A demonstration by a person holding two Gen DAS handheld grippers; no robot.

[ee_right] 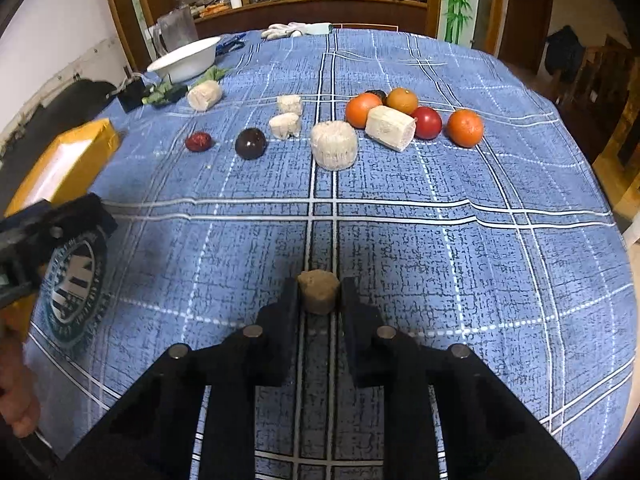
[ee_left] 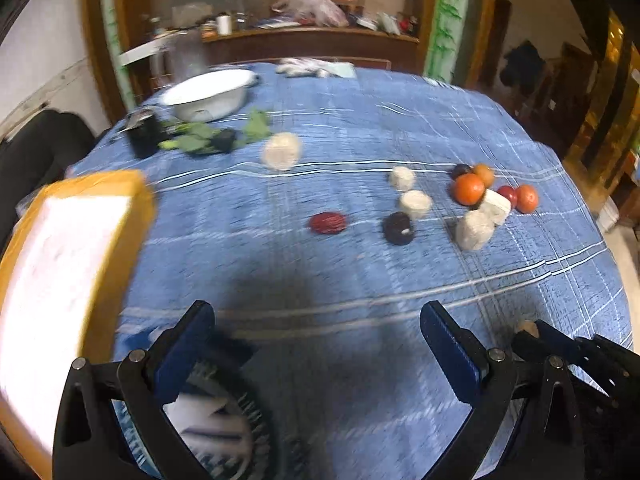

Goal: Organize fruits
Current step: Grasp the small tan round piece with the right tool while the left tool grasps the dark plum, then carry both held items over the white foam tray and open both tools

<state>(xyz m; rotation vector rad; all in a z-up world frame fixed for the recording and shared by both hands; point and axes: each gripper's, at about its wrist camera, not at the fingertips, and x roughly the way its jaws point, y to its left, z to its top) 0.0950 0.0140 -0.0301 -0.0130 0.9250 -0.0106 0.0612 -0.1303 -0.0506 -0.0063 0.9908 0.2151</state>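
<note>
The right gripper (ee_right: 319,294) holds a small brownish fruit piece (ee_right: 318,291) between its two black fingers, above the near part of the table with the blue checked tablecloth (ee_right: 440,248). The piece looks rough and dull, with a rounded top, and it is darker than the pale pieces farther away.

The left gripper (ee_left: 316,334) is wide, with nothing between its blue-padded fingers; it hangs over the near left part of the table, and its picture is blurred.

Toward the far right side of the table lie the other fruits. Three oranges (ee_right: 362,109) and a red tomato (ee_right: 427,122) are close together, and a white cut chunk (ee_right: 390,128) leans against them. Just beside it stands a pale round chunk (ee_right: 334,145). To the left are two small white pieces (ee_right: 285,125), a dark plum (ee_right: 250,143) and a red date (ee_right: 198,141). A yellow box (ee_right: 64,164) sits at the left edge, and a white bowl (ee_right: 185,59) at the far left corner.
</note>
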